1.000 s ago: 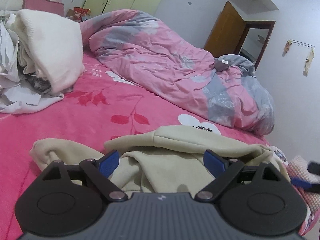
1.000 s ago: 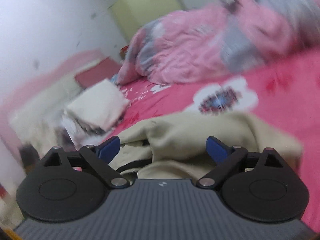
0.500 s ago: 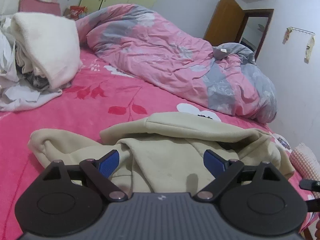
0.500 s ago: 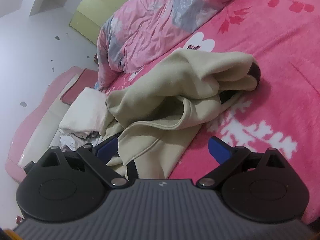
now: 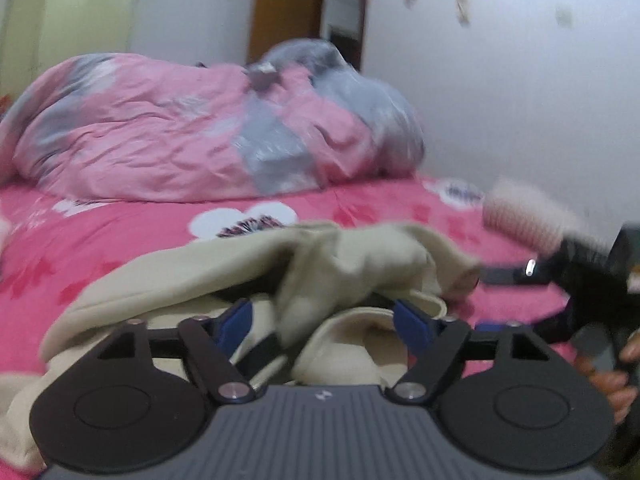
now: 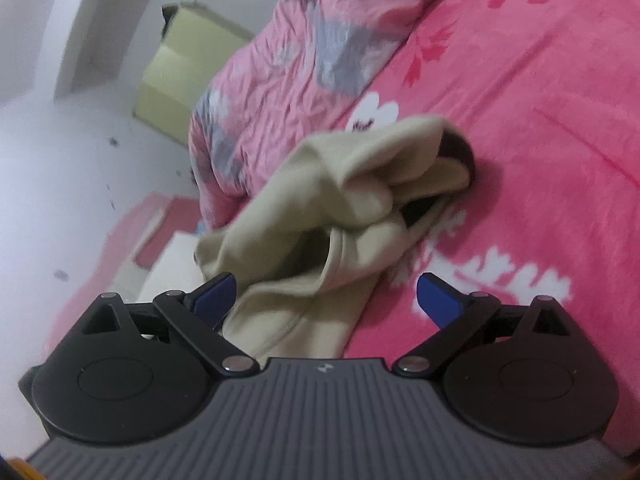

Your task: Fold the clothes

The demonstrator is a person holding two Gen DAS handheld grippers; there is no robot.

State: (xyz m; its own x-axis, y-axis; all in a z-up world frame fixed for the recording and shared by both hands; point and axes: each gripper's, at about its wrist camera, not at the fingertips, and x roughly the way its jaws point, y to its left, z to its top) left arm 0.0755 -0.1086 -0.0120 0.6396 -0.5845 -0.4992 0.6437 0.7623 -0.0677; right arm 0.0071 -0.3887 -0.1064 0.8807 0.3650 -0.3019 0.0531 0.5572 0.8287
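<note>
Showing no legible writing, seemingly plain hoodie (image 5: 248, 268)

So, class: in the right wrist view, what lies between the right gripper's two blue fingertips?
A fold of the beige hoodie lies between the open right gripper's fingertips, nearer the left one; beside it, bare pink bedsheet.

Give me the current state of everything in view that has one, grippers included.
Beige fleece hoodie: crumpled on the bed, not folded.
Pink and grey floral duvet: bunched in a heap behind the hoodie.
Pink flowered bedsheet: spread flat.
Brown wooden door: open.
Left gripper: jaws apart and just been closing, hoodie cloth between them, not yet pinched.
Right gripper: open, hoodie edge between the fingers, no grip.
</note>
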